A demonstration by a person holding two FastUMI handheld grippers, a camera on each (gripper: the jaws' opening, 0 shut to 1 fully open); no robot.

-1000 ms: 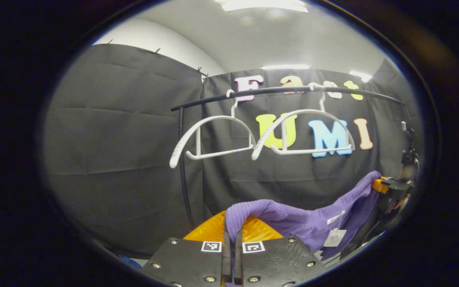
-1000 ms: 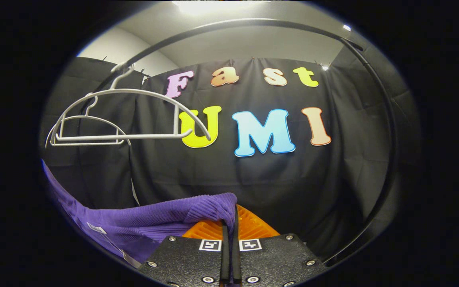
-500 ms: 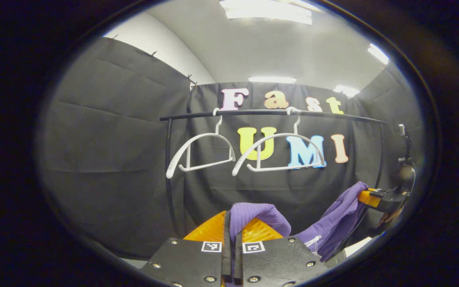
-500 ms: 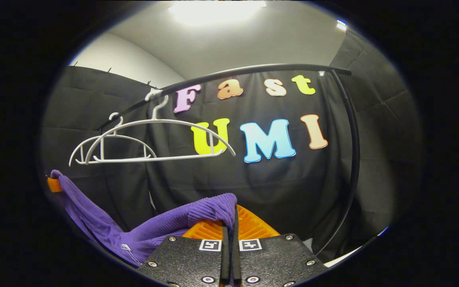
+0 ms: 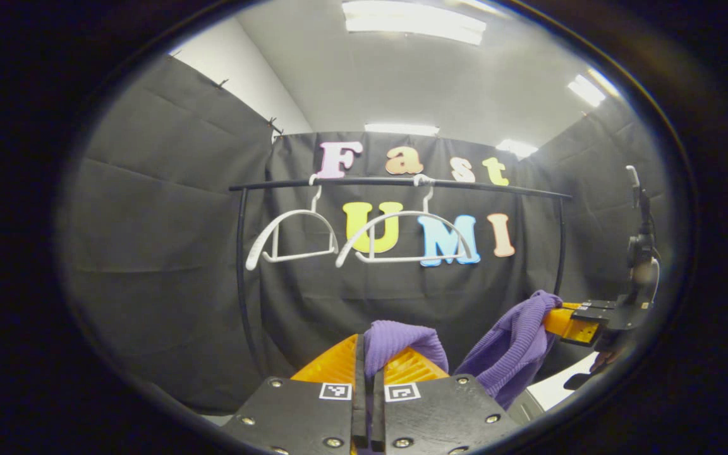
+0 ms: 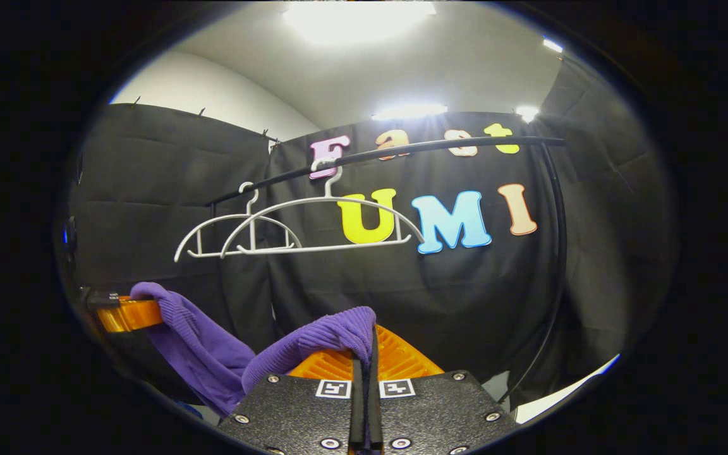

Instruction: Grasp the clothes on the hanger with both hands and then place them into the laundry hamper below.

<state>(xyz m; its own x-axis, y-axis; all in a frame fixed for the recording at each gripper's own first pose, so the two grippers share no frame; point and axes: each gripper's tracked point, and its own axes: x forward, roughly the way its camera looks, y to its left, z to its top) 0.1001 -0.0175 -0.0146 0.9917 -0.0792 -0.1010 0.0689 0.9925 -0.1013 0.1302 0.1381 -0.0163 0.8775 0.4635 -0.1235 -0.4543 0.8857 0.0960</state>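
Observation:
A purple ribbed garment (image 5: 402, 338) hangs off the hangers between my two grippers. In the left gripper view my left gripper (image 5: 367, 347) is shut on one bunched end, and the right gripper (image 5: 569, 319) farther right pinches the other end (image 5: 515, 344). In the right gripper view my right gripper (image 6: 367, 347) is shut on a fold of the garment (image 6: 332, 335), which sags down to the left (image 6: 206, 360) toward the left gripper (image 6: 127, 314). Two bare white hangers (image 5: 291, 237) (image 5: 405, 239) hang on the black rail (image 5: 402, 183) ahead, the nearer hanger (image 6: 332, 224) under the rail (image 6: 414, 148).
The rack's black uprights (image 5: 241, 284) (image 6: 557, 265) stand at each end of the rail. A pale floor or surface strip (image 6: 566, 392) shows low on the right. A stand with a device (image 5: 641, 246) rises behind the right gripper.
Both grippers have drawn back from the rack, so the hangers look smaller and farther. The grippers have come closer together and the garment now sags more steeply between them.

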